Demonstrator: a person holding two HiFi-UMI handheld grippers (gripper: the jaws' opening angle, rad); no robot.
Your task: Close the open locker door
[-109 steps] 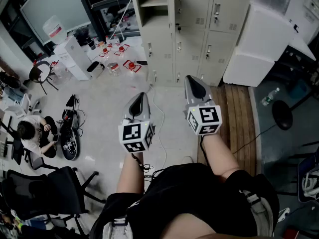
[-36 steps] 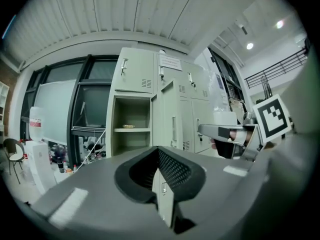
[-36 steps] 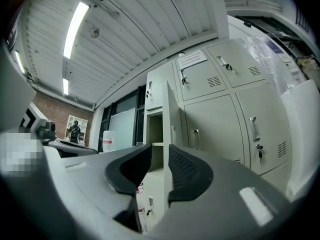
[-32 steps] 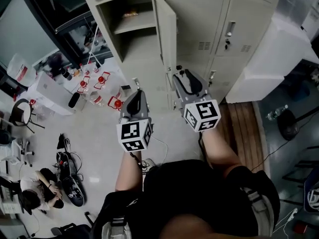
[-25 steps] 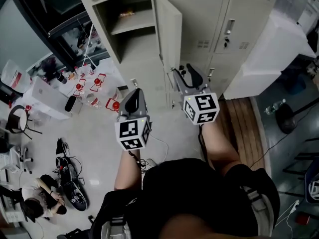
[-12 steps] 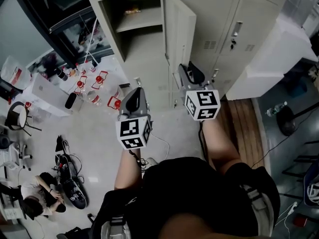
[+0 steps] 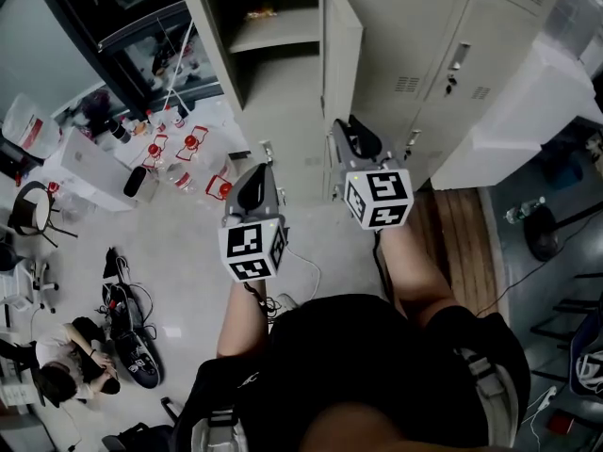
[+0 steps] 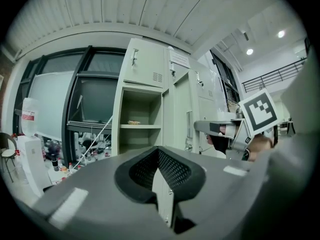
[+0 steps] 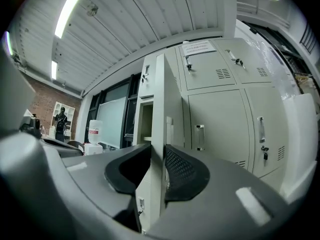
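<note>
The beige locker's upper left compartment (image 7: 273,55) stands open, and its door (image 7: 341,45) swings out toward me. My right gripper (image 7: 341,132) is at the door's free edge, low down. In the right gripper view the door's edge (image 9: 162,99) fills the gap between the closing jaws of the right gripper (image 9: 158,149), with a pad against each face. My left gripper (image 7: 259,171) hangs to the left, below the open compartment and touching nothing. In its own view the left gripper (image 8: 158,151) is shut and empty, and the open compartment (image 8: 140,129) lies ahead.
Closed locker doors (image 7: 415,36) continue to the right, with a white cabinet (image 7: 528,111) beyond them. A small packet (image 7: 261,13) lies on the open shelf. Bottles and red items (image 7: 179,149) crowd the floor at left. A seated person (image 7: 52,384) is at lower left.
The lockers have come much nearer since the earliest frame. The right gripper has reached the door's edge and its jaws have narrowed around it. The left gripper has kept its place.
</note>
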